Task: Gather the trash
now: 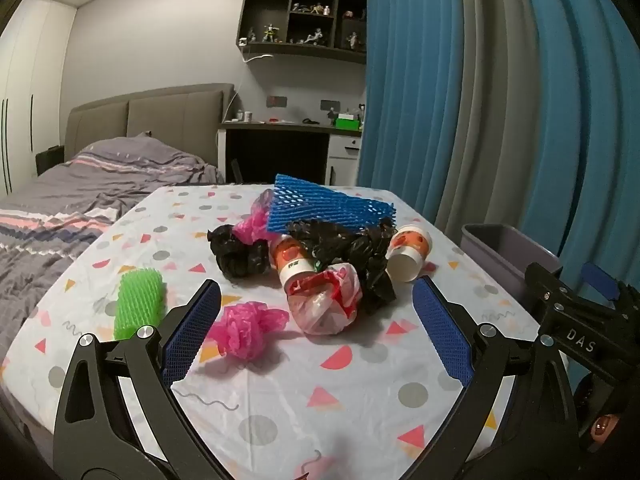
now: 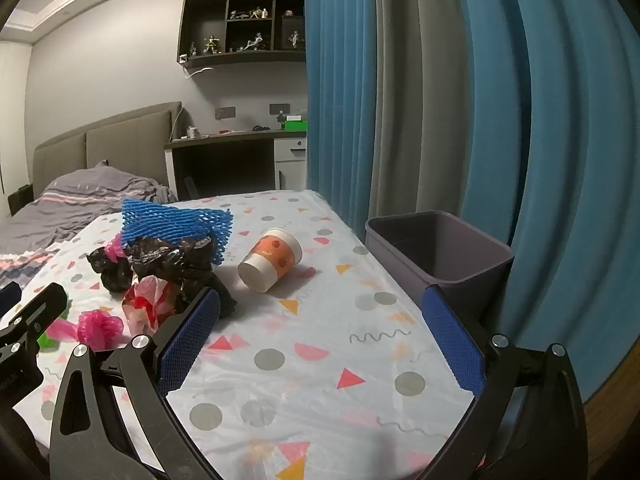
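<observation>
Fingers (image 1: 192,332) of both grippers: spread wide, holding nothing, low over the near desk (image 2: 320,380). Left to right: green foam net (image 1: 138,304), pink bag wad (image 1: 250,330), black bags (image 1: 352,248), blue net (image 1: 328,204), tipped paper cup (image 2: 270,260), empty bin (image 2: 436,252) beside desk's right edge. Advice: pinch wads at their bulk.

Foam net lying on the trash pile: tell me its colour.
The foam net is blue, clearest in the left wrist view.
</observation>
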`<action>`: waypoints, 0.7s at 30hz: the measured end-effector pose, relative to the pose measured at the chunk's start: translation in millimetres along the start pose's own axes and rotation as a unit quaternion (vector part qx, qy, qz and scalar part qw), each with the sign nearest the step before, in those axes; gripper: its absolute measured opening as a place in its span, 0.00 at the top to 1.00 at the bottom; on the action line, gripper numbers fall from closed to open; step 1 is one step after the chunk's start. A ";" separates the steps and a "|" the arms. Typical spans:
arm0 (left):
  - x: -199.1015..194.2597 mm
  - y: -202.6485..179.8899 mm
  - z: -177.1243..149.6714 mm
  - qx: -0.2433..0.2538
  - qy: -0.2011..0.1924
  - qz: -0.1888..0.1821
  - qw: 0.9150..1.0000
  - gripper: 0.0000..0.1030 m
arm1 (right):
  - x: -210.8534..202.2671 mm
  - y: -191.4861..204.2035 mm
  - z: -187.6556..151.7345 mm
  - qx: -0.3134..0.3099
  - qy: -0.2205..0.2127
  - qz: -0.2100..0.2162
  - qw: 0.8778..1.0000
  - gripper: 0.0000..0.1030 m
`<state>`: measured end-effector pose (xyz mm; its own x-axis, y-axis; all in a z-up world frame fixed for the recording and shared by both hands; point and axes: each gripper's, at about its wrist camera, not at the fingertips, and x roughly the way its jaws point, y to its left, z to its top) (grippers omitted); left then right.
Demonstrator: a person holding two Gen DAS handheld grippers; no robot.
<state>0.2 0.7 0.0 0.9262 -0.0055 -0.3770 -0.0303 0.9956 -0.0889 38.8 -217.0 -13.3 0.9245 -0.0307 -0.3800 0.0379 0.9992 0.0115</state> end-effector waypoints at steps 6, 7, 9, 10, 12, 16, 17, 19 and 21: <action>-0.2 0.3 -0.1 0.001 0.001 0.000 1.000 0.08 | -0.2 -0.4 0.2 0.000 0.000 0.001 1.000 0.05; -0.4 0.6 -0.2 0.001 0.000 0.000 1.000 0.08 | 0.2 -0.9 -0.1 0.001 0.000 0.001 1.000 0.05; -0.8 1.8 -0.4 0.000 0.001 0.000 1.000 0.08 | 0.4 -3.2 -0.9 0.002 -0.002 0.001 1.000 0.05; -1.1 2.5 -0.6 0.000 0.001 -0.001 1.000 0.08 | 0.3 -3.1 -0.8 0.002 -0.001 0.000 1.000 0.05; -0.4 0.9 -0.2 0.000 0.004 0.001 1.000 0.08 | 0.3 -3.4 -0.8 0.002 -0.001 0.001 1.000 0.05; 0.5 -0.2 0.0 0.000 0.004 0.001 1.000 0.08 | 0.1 -3.0 -0.8 0.002 -0.001 0.002 1.000 0.05; 0.9 -0.2 0.0 0.000 0.004 0.001 1.000 0.08 | 0.3 -3.2 -1.0 0.002 -0.001 0.003 1.000 0.05; 1.2 -0.4 0.2 0.000 0.005 0.001 1.000 0.08 | 0.6 -4.4 -1.0 0.004 -0.002 0.004 1.000 0.05; 1.3 -0.6 0.3 0.001 0.006 0.002 1.000 0.08 | 0.5 -6.4 -0.9 0.006 -0.004 0.005 1.000 0.05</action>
<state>1.5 0.0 -0.1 0.9218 -0.0034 -0.3878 -0.0324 0.9958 -0.0858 38.6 -223.4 -14.3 0.9281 -0.0201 -0.3719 0.0326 0.9991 0.0272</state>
